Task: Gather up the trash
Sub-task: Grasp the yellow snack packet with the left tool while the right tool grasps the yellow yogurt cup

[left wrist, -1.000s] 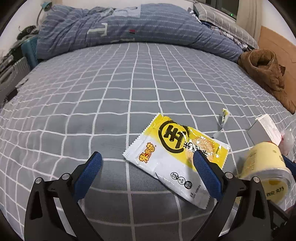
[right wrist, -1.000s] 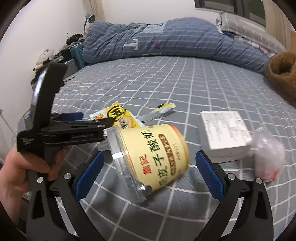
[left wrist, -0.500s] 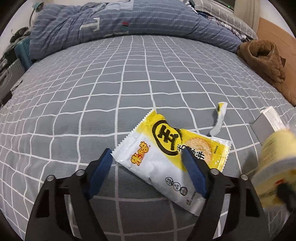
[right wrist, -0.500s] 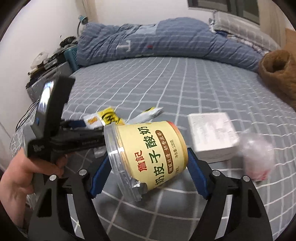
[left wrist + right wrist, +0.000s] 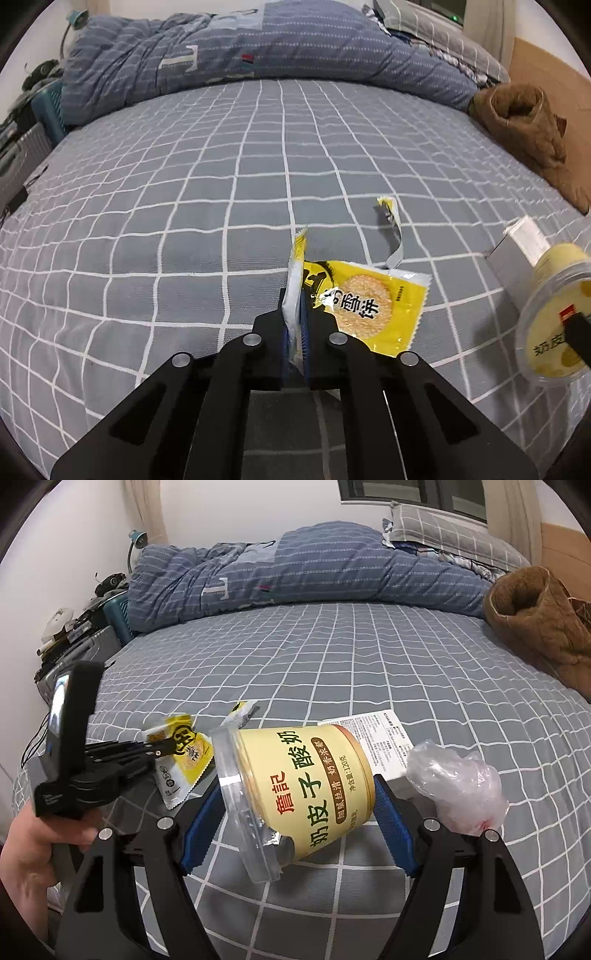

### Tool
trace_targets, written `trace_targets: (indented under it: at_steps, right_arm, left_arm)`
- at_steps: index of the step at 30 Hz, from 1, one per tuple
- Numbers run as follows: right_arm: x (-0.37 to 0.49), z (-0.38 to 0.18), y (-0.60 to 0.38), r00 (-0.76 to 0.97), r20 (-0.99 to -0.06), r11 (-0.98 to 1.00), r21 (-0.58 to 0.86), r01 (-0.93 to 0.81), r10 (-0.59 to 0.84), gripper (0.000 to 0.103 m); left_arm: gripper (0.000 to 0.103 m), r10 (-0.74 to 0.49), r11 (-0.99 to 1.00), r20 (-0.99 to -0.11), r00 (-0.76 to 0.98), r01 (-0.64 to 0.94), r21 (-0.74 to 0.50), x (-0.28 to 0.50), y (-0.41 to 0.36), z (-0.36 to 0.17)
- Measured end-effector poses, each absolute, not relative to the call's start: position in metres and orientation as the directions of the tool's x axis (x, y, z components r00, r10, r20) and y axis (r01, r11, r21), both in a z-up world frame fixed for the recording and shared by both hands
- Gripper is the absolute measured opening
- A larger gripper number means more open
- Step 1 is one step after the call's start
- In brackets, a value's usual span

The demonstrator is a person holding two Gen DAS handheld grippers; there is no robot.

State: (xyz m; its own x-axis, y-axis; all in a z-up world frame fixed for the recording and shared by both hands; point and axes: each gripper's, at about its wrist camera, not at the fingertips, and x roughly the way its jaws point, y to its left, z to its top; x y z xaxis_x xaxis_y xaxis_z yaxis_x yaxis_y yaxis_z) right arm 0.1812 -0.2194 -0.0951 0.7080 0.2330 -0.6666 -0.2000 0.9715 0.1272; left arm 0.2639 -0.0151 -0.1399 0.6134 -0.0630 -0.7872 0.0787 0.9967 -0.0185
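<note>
The yellow cup (image 5: 306,790) hides much of the white box (image 5: 384,738) behind it.

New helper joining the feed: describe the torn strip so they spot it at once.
On the grey checked bed, look just beyond the yellow wrapper pinched in the left gripper. The torn strip lies there alone: a thin, curled ribbon, silver with a yellow tip, far narrower than the wrapper, cup or box.

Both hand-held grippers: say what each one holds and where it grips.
Left hand-held gripper pinches the yellow snack wrapper at its folded-up edge. Right hand-held gripper clamps the yogurt cup across its sides.
</note>
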Motion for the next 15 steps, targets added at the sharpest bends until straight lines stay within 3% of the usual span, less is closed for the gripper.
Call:
trace_targets:
  at_steps: [15]
  right_arm:
    - [0.171, -0.079, -0.214, 0.738, -0.649, 0.982, 0.086, -0.169, 0.184, 0.074]
  left_arm:
    - [0.004, -0.075, 0.997, -0.755, 0.651, 0.066, -0.041, 0.236, -0.019, -0.107]
